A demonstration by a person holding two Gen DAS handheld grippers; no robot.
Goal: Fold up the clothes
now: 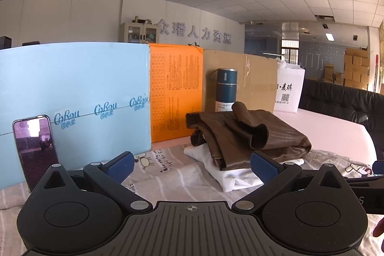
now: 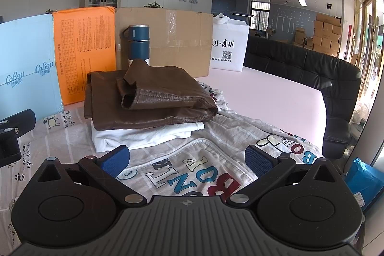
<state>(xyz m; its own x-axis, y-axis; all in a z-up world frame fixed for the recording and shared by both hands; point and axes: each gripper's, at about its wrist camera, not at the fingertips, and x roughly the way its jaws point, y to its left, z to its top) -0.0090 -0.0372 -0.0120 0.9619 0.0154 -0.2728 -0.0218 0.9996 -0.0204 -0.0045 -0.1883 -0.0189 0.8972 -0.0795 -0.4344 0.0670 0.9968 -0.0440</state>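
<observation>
A folded brown leather jacket (image 1: 249,136) (image 2: 153,97) lies on top of a folded white garment (image 1: 230,174) (image 2: 144,136) on the striped printed sheet (image 1: 168,174) (image 2: 192,169). My left gripper (image 1: 192,166) is open and empty, just in front of the pile, with its right pad close to the white garment. My right gripper (image 2: 187,158) is open and empty, over the lettered part of the sheet, in front of the pile. The left gripper's finger shows at the left edge of the right wrist view (image 2: 14,126).
A blue board (image 1: 72,92), an orange board (image 1: 175,92) and cardboard (image 1: 244,80) stand behind the pile. A blue flask (image 1: 225,88) (image 2: 138,44) stands behind the jacket. A phone (image 1: 36,150) leans on the blue board. A white bag (image 2: 228,47) and a black sofa (image 2: 312,78) stand to the right.
</observation>
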